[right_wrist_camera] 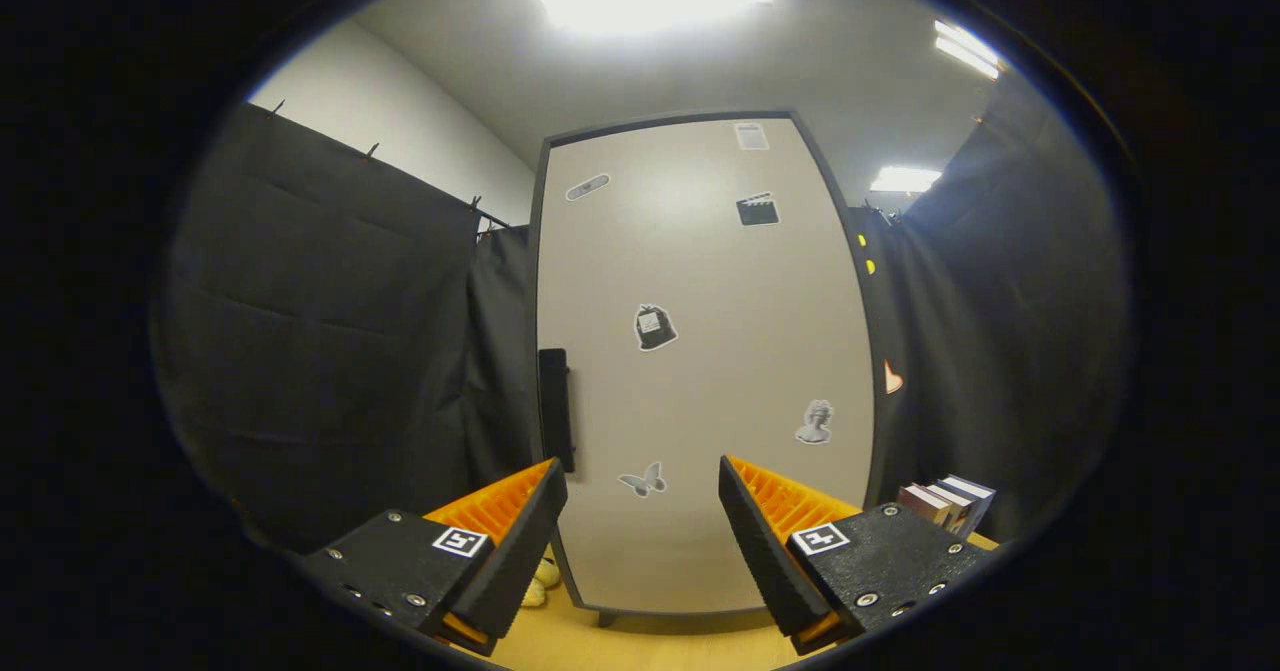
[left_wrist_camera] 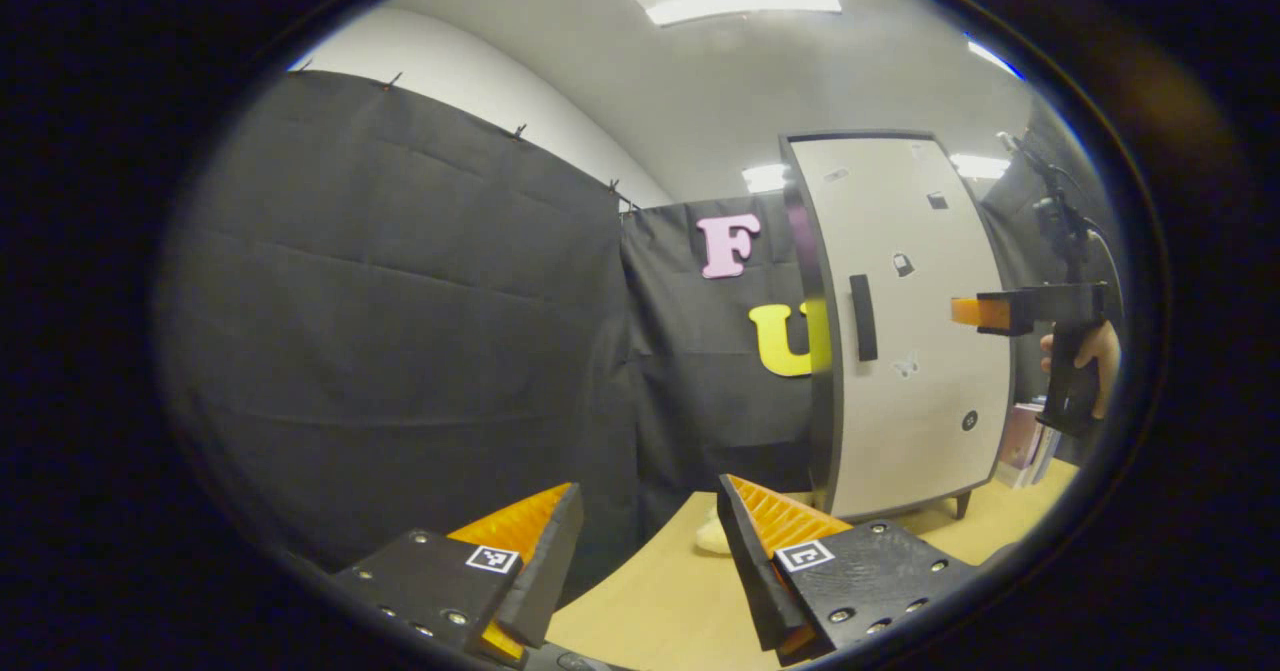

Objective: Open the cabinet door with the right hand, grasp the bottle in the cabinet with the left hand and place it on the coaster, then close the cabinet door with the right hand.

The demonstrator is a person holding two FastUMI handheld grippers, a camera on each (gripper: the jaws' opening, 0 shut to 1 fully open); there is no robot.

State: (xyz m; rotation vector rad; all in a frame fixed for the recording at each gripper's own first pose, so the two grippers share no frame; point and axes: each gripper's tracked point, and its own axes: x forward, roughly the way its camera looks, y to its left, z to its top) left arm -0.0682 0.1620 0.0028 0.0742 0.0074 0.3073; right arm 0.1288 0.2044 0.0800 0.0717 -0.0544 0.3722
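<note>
Right gripper view: the right gripper has its fingers spread wide with nothing between them, and it faces the cabinet door from close by. The door is shut, so whatever the cabinet holds is hidden and the bottle's place cannot be told. A dark handle runs upright along the door's left edge, just above the tip of the left finger. Small stickers dot the pale panel. A few books stand to the right of the cabinet on the wooden table.

From the left gripper view, the left gripper is likewise wide open and empty, held above the table well to the left of the cabinet. Something pale and small lies on the table near the cabinet's foot; what it is cannot be told. Farther right, a hand holds the right gripper up before the door.
</note>
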